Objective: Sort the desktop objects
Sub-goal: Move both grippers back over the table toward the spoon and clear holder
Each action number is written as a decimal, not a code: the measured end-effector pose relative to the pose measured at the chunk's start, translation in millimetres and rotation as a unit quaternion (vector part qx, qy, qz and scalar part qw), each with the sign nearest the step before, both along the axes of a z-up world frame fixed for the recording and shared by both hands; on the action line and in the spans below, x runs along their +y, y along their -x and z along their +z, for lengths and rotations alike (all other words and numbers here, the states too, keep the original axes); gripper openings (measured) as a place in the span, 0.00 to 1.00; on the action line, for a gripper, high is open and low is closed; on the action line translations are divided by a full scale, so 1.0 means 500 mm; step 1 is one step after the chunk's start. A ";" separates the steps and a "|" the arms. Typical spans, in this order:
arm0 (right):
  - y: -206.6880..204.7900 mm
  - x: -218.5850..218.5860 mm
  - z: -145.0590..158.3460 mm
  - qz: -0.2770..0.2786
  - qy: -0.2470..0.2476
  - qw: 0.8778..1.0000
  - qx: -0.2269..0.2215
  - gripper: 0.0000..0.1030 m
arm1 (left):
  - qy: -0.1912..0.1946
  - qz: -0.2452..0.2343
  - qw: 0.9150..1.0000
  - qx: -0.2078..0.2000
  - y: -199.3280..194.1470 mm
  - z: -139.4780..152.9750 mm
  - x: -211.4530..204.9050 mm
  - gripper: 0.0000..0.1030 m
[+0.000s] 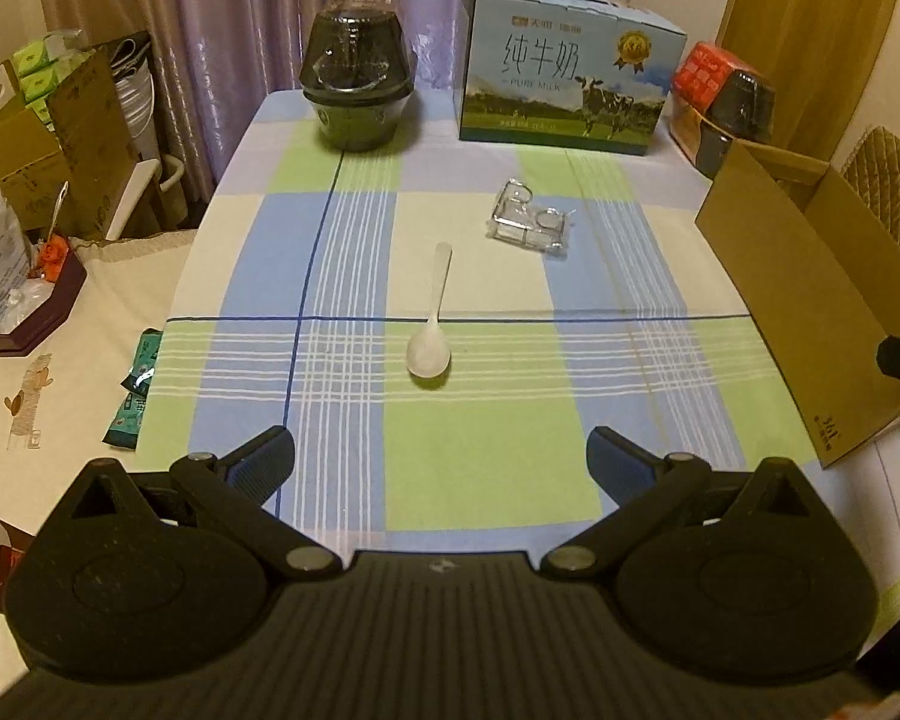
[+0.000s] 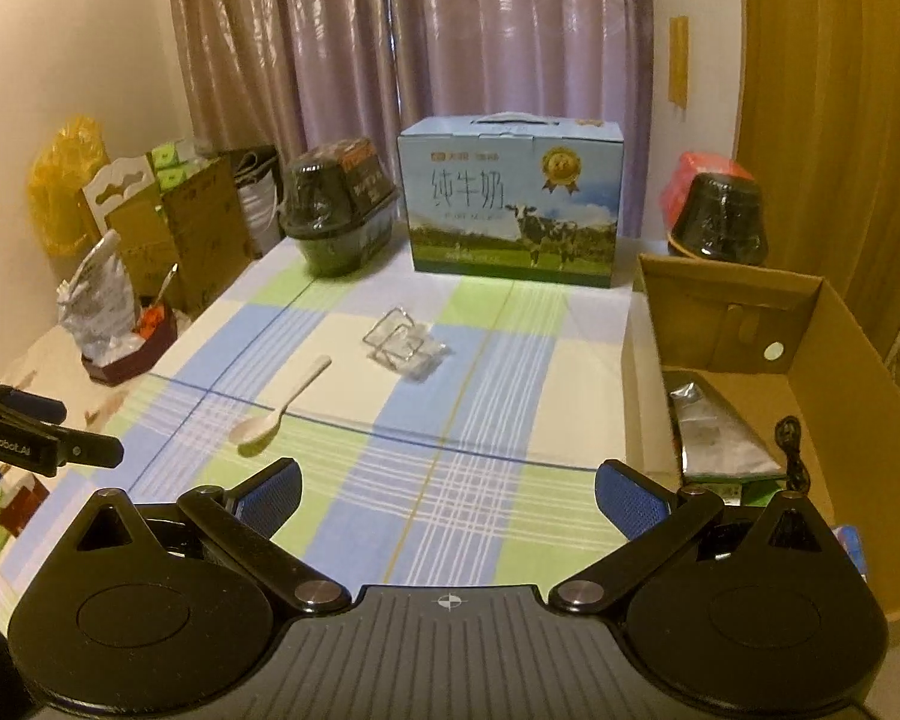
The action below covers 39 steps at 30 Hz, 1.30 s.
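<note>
A white plastic spoon (image 1: 431, 312) (image 2: 273, 414) lies on the checked tablecloth (image 1: 480, 420), bowl toward me. Beyond it to the right sits a clear plastic packet (image 1: 531, 222) (image 2: 405, 341). My left gripper (image 1: 441, 459) hovers just short of the spoon, open wide, nothing between its fingers. My right gripper (image 2: 447, 489) is open too and holds nothing; it hangs over the cloth's near right part, beside an open cardboard box (image 2: 810, 324) (image 1: 810, 300). The left gripper's tip (image 2: 60, 450) shows at the left edge of the right wrist view.
A blue milk carton (image 1: 564, 66) (image 2: 510, 198) and a dark lidded bowl (image 1: 357, 90) (image 2: 336, 210) stand at the table's far edge. Another dark bowl with red packaging (image 2: 720, 216) sits behind the box. A silver pouch (image 2: 720, 432) and a black cable lie in the box. Clutter fills the left side table (image 1: 24, 276).
</note>
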State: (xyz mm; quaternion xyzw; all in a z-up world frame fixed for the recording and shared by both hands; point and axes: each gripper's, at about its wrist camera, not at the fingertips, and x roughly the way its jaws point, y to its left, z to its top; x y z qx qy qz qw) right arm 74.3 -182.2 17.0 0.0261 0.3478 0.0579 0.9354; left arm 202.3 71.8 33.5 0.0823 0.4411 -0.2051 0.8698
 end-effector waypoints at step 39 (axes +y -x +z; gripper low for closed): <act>-0.258 0.098 -0.189 0.106 0.068 0.992 0.006 0.98 | 0.001 -0.064 0.997 -0.050 -0.163 -0.202 -0.052 0.82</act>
